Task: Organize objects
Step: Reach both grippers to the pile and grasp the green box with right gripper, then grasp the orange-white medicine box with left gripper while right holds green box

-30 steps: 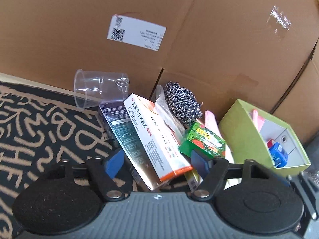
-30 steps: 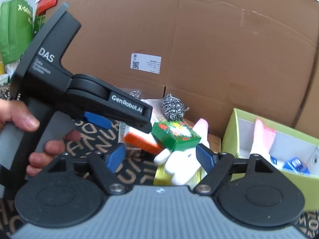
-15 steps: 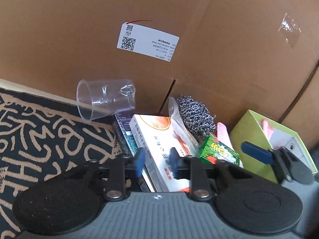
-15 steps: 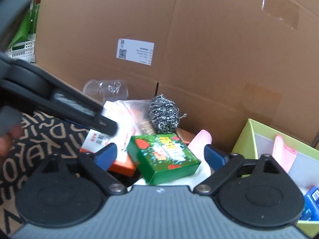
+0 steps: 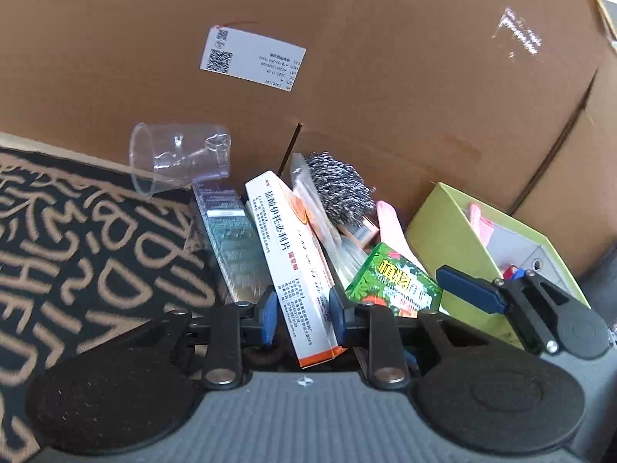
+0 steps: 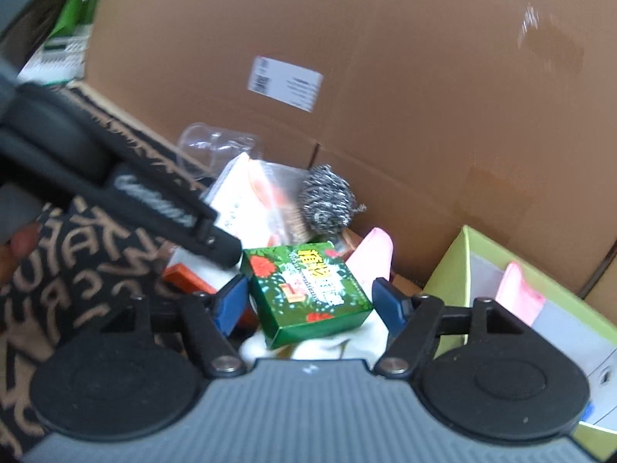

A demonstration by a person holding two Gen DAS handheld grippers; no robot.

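white medicine box (image 5: 293,266) sits mid-pile, and the left tongs (image 5: 301,310) have just clamped onto its near end, they were wide apart a second ago. so that grab is done, lifting comes next i'd guess. right tongs (image 6: 308,303) hang spread around the green box (image 6: 308,289), lime bin (image 5: 455,231) at 3 o'clock.

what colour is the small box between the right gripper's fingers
Green, with red flowers and yellow lettering: the small box shows best in the right wrist view.
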